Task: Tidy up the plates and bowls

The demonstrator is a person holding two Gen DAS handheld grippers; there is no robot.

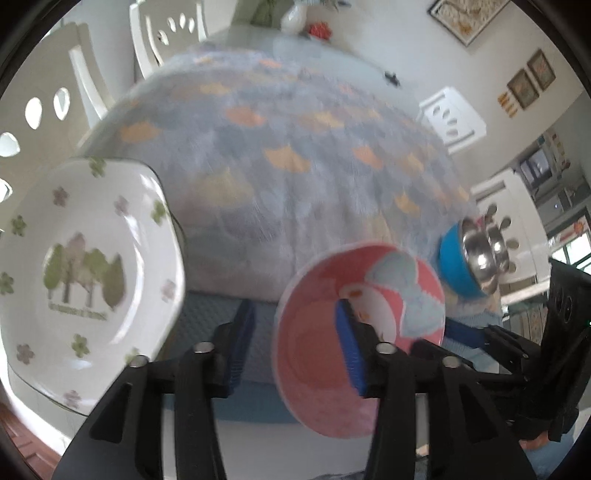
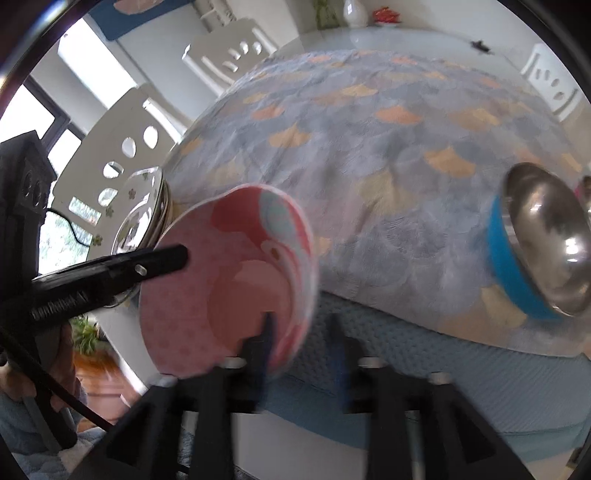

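Near: the pink bowl (image 1: pixel 306 354) is at the near table edge, on a blue mat (image 1: pixel 207 314), btwn the 2 tongs. Nothing in it. It's blurry, so I can't tell if it sits flat.

The left tongs (image 1: pixel 295 347) are open. One finger is inside the bowl, the other outside, w/ the left rim in the gap. The pads don't squeeze it. The right tongs (image 2: pixel 303 332) are open too, w/ the right rim in their gap, not squeezed.

Left of the bowl is a white plate (image 1: pixel 88 266) w/ trees & flowers, empty. The left cam shows its picture. The right cam shows it from the side as a stack of plates (image 2: pixel 144 218), just beside the bowl.

Right, well apart, is a blue bowl (image 2: pixel 506 251) w/ a shiny steel bowl (image 2: pixel 546 236) inside.

Far: the tablecloth (image 1: pixel 280 155) is bare, lots of room. A white vase (image 2: pixel 354 13) stands at the far edge. White chairs (image 1: pixel 166 33) stand around.
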